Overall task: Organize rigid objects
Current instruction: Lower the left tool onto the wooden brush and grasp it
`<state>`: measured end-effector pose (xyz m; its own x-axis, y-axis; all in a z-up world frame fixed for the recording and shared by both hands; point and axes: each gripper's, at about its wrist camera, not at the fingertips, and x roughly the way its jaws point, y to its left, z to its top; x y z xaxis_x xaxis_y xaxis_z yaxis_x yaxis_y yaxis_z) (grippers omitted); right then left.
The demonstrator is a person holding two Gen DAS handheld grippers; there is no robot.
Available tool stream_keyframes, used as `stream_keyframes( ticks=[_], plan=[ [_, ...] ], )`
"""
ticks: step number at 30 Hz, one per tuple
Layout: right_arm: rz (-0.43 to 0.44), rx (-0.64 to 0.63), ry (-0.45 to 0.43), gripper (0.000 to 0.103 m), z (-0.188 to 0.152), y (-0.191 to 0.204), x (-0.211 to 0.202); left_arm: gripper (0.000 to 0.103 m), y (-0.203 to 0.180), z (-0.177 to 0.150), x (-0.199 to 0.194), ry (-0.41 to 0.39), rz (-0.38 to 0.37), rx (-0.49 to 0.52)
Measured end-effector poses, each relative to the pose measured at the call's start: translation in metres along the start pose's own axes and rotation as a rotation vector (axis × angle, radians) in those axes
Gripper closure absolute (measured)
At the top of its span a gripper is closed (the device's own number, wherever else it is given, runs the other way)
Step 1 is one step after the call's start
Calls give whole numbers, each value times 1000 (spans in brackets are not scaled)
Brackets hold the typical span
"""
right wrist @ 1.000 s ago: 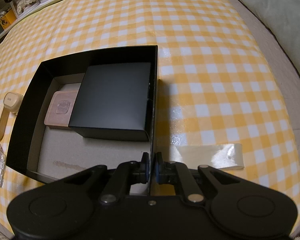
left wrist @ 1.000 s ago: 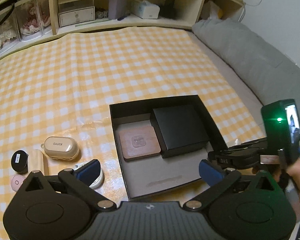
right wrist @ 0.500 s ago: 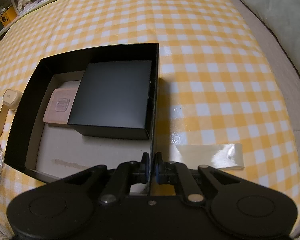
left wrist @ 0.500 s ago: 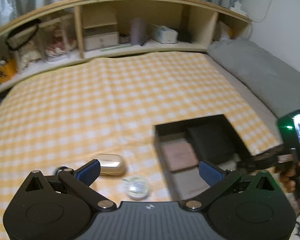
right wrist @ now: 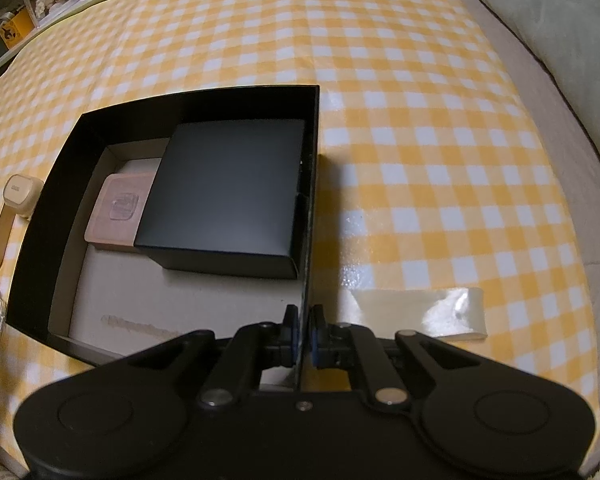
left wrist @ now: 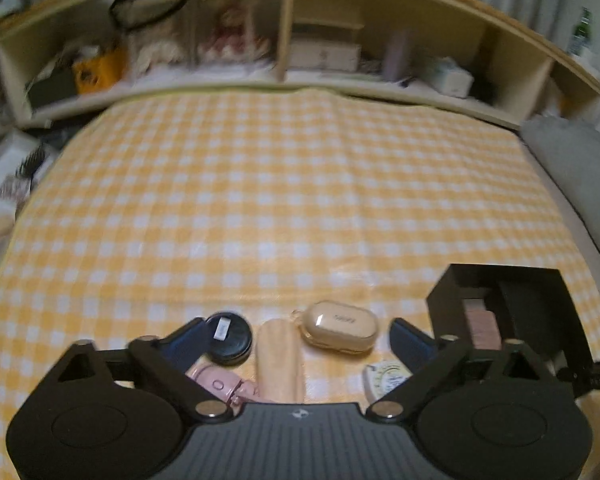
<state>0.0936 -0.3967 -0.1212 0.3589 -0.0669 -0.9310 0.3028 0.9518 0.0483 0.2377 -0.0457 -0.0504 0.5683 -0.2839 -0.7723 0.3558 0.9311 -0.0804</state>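
Note:
My right gripper [right wrist: 303, 334] is shut on the right wall of an open black tray box [right wrist: 312, 152]. Inside it lie a smaller black box [right wrist: 228, 196] and a tan wooden block [right wrist: 120, 204]. My left gripper [left wrist: 296, 340] is open and empty, hovering over loose items on the yellow checked cloth: a beige earbud case [left wrist: 340, 326], a round black tin [left wrist: 230, 338], a beige wooden stick [left wrist: 278, 360], a pink item [left wrist: 216, 382] and a round white item [left wrist: 386, 374]. The tray box also shows in the left wrist view [left wrist: 556, 280], at the right.
A wooden shelf unit [left wrist: 284, 32] with boxes and clutter runs along the far edge. A grey cushion [right wrist: 560, 24] lies at the right. A strip of clear tape [right wrist: 432, 312] sticks to the cloth beside the tray box.
My left gripper has swung left, away from the tray box, and now sits over the loose items. My right gripper has kept its hold on the tray wall.

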Motion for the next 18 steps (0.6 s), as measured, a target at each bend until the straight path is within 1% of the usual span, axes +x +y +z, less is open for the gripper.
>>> stream_keyframes(
  ticks=[2,4,6,8,13,18],
  plan=[
    [-2,-3,3,97,1,-1,0,22,7,2,13,50,-13,-38],
    [-4,-6,5,97,1,-2,1,35,14,0,26,104,-41,-73],
    [-5,-6,6,97,1,-1,1,42,17,-2,40,155,-64,-103],
    [-7,-8,9,97,1,-1,2,44,17,-5,51,178,-53,-104],
    [-14,-13,18,97,2,0,7,46,15,-10,76,222,-2,-67],
    [-14,-17,24,97,2,1,8,47,17,-14,93,252,31,-55]
  ],
)
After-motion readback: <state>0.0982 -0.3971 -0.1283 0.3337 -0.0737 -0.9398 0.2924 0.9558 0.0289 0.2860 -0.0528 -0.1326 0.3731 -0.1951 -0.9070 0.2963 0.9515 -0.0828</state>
